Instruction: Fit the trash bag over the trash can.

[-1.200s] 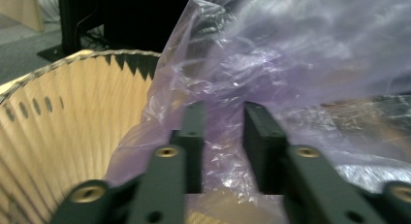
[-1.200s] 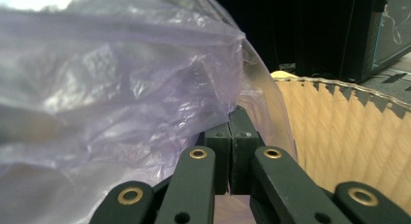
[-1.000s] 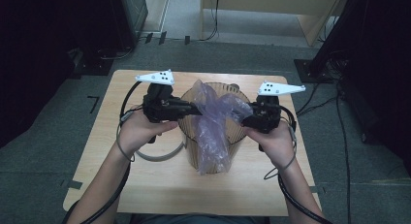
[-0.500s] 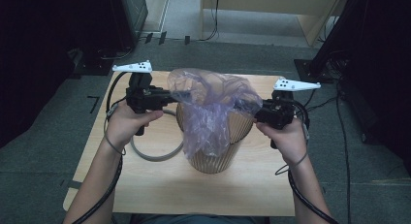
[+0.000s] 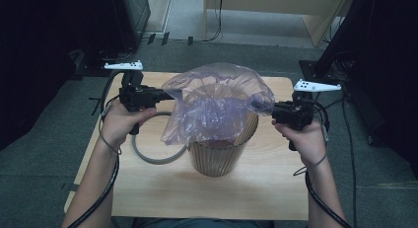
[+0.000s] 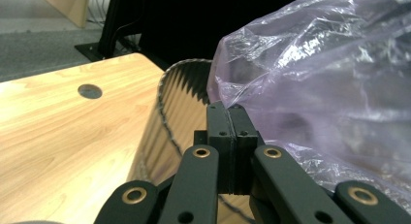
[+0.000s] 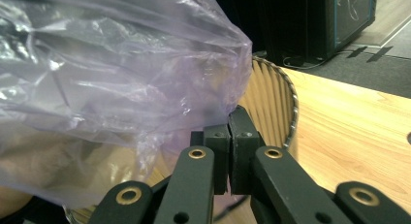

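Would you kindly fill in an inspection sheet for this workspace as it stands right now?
Surface: wooden table, light grain, with a round hole near one edge.
Job's things: ribbed bin upright mid-table; purple plastic bag stretched open over its mouth, not yet tucked around the rim.
Clutter: grey ring lying flat beside the bin, on the left.
Grippers: left claw shut on the bag's left edge; right claw shut on its right edge.
Cables: black cable trailing along each forearm; more cables on the floor beyond.
Surroundings: grey carpet, dark equipment on both sides, wooden furniture at the back.
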